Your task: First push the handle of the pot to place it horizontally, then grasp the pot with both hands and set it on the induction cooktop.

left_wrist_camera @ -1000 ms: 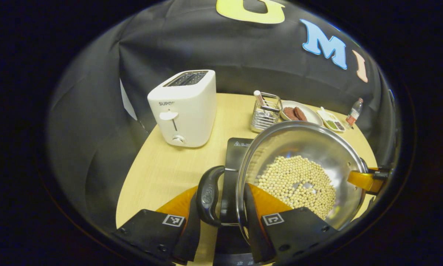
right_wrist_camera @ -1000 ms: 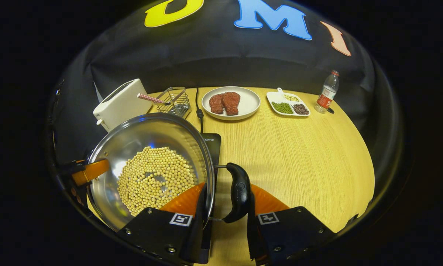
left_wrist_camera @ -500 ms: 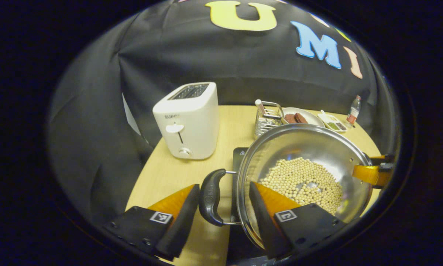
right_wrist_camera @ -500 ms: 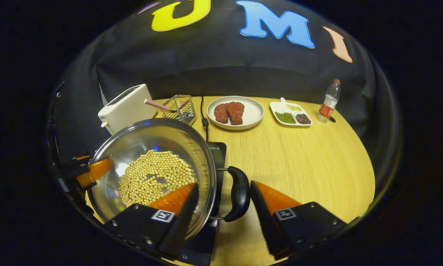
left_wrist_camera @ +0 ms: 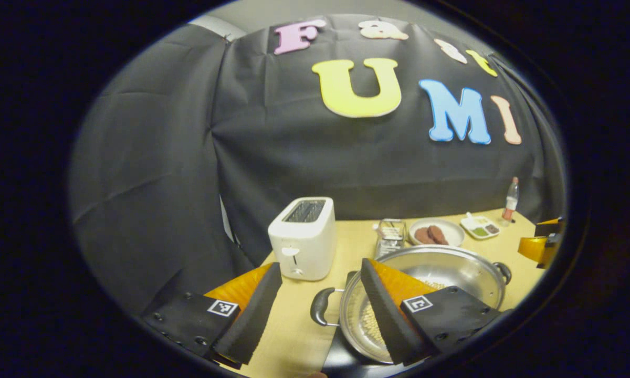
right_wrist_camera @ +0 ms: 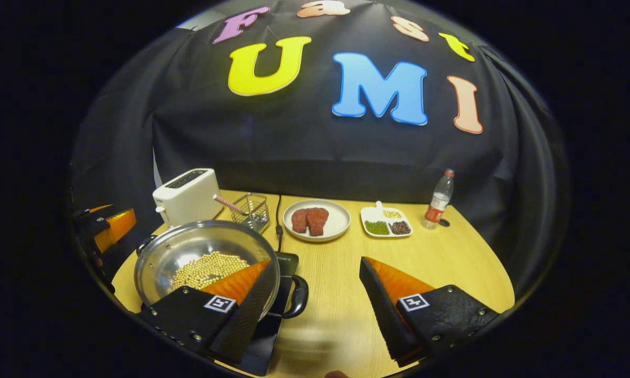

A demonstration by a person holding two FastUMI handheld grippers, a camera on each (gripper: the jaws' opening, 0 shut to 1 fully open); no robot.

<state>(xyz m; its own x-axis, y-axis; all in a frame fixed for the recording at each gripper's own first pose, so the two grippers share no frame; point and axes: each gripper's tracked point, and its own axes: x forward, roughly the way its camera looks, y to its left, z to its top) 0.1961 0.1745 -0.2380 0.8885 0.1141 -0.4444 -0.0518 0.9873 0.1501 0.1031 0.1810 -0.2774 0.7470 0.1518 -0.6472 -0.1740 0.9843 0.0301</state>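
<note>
Now the round steel pot of pale beans (right_wrist_camera: 205, 257) sits on the flat black induction cooktop (right_wrist_camera: 286, 262); the left tool (left_wrist_camera: 315, 294) and right tool (right_wrist_camera: 315, 294) both gape, holding nothing.

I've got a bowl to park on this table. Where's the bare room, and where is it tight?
The widest bare wood lies right of the pot and in front of the compartment dish and bottle. It is crowded along the back left: toaster, wire basket and meat plate sit close together.
</note>
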